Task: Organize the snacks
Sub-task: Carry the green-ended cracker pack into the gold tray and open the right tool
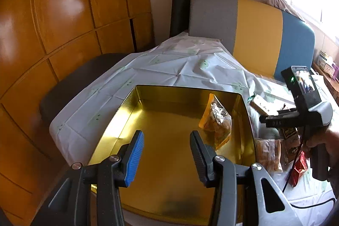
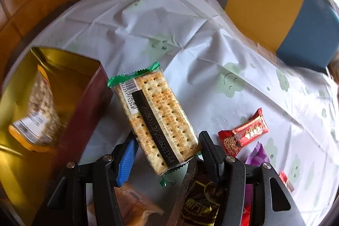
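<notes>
Holding one yellow pouch (image 1: 217,120), gold tin (image 1: 131,99); left claw (image 1: 167,154) spread, right claw (image 2: 167,154) pinching cracker pack (image 2: 156,118).

The gold tin (image 1: 135,111) lay open on top, its floor bare on the left and near side; only a yellow pouch (image 1: 218,120) leaned against its right wall. Right of the tin, loose snacks crowded the near cloth: a red wrapper (image 2: 243,132), a purple one (image 2: 257,157) and a dark packet (image 2: 201,202). The far tablecloth (image 2: 148,20) lay bare up to the sofa back (image 1: 256,27).
</notes>
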